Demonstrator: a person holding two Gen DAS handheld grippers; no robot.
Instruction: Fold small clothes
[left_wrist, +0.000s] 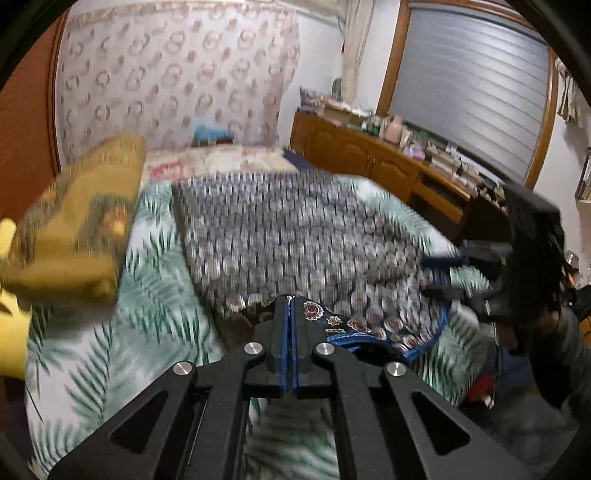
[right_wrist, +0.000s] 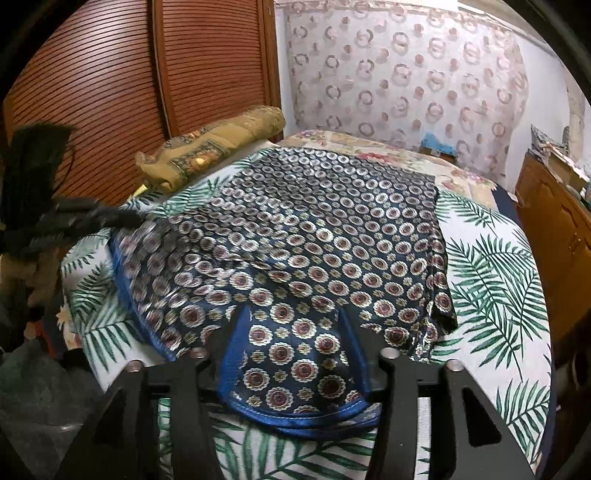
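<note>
The left gripper (left_wrist: 290, 306) pinches the patterned cloth's (left_wrist: 295, 236) blue hem at 6 o'clock, while cloth hides the right gripper's (right_wrist: 291, 354) fingertips, grip unclear.

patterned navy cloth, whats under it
Under the patterned navy cloth lies the palm-leaf sheet, showing along its left, right and near sides. Whatever sits beneath the cloth's middle is covered, and its draped hem hides the right gripper's fingers.

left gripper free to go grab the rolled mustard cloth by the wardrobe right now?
Probably not. The left gripper is shut on the blue-trimmed edge of the patterned scarf, so it would have to let go first. Otherwise, nothing visibly blocks the path over the leaf-print sheet to the mustard cloth.
</note>
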